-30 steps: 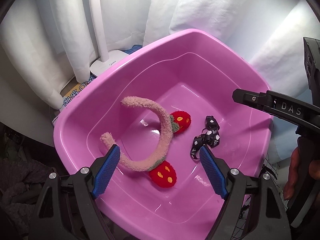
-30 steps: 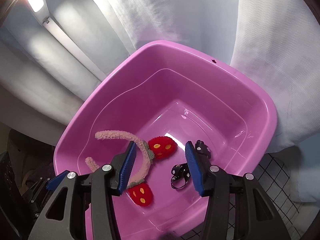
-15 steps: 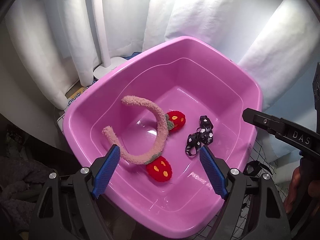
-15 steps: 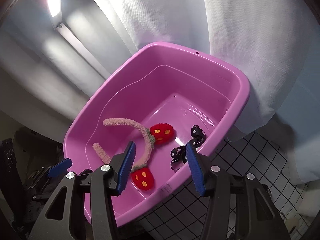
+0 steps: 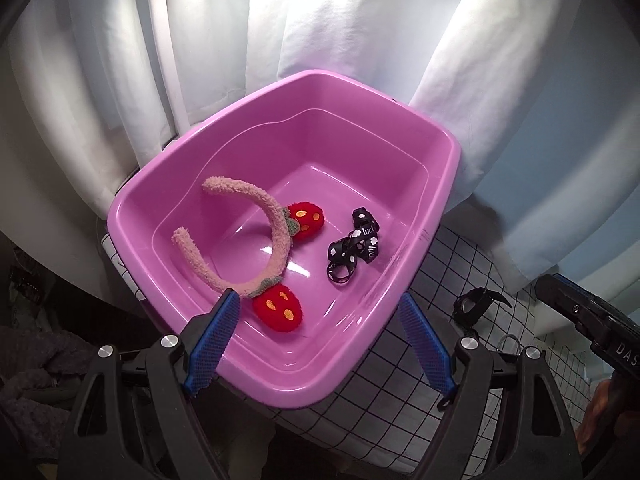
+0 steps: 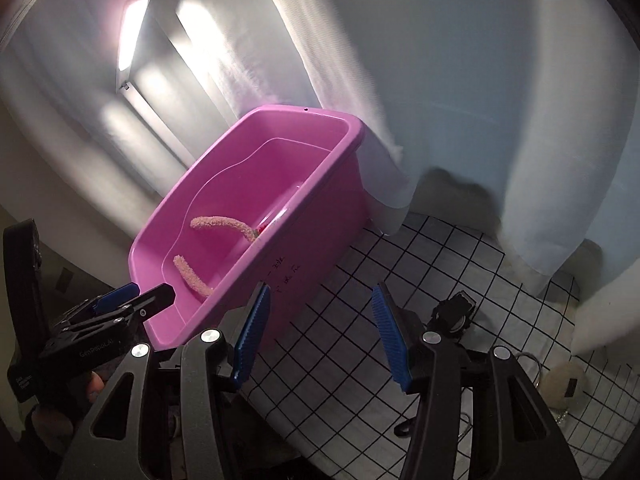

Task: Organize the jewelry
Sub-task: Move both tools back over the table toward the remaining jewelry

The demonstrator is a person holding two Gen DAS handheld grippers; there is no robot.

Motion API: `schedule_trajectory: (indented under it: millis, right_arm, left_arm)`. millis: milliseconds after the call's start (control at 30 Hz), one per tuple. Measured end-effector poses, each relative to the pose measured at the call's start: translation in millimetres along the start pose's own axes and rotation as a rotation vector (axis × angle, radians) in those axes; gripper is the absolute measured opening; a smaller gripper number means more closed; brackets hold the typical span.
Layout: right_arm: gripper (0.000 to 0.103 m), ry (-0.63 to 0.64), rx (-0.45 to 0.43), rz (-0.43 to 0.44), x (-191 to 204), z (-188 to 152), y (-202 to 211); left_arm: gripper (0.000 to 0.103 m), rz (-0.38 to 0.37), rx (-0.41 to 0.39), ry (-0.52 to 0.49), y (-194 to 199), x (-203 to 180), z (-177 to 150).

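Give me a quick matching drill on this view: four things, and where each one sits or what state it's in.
Things:
1. headband
2. black ribbon
3. black watch
4. left gripper

Places or states:
A. on the checked cloth, outside the tub
B. open, nothing between its fingers
C. in the tub, beside the headband
D. in the tub, with two red strawberries on it

The tub is pink; the checked cloth lies under it.

Pairs: 1-D, 2-C, 3-A, 4-B
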State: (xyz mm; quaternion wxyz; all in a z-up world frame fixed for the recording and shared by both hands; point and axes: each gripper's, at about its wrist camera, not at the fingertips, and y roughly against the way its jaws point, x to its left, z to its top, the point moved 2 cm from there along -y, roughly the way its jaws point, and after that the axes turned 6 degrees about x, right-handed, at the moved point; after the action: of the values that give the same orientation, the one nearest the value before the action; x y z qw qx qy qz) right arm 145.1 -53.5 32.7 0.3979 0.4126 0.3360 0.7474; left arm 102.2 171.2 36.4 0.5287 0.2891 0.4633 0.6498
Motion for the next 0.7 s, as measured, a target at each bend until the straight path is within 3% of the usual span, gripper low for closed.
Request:
schedule_trajectory:
  millis: [367, 533, 700]
  right_arm:
    - [0.051, -0.242, -0.079, -0.128, -109.0, -138.2, 68.6]
    - [0.051, -0.318, -0.13, -0.171, -140.3, -199.3, 91.1]
    - [0.051, -0.381, -0.126, -0.189, -166.1, -244.7, 93.6]
  left_arm:
    - [0.08, -0.056, 0.016, -0.139, 3.2, -73.4, -71.8]
    - [0.081, -0.094, 0.05, -0.153, -7.7, -97.2, -116.0]
    - [0.082, -0.101, 0.088, -0.157, -21.4, -110.2, -151.0]
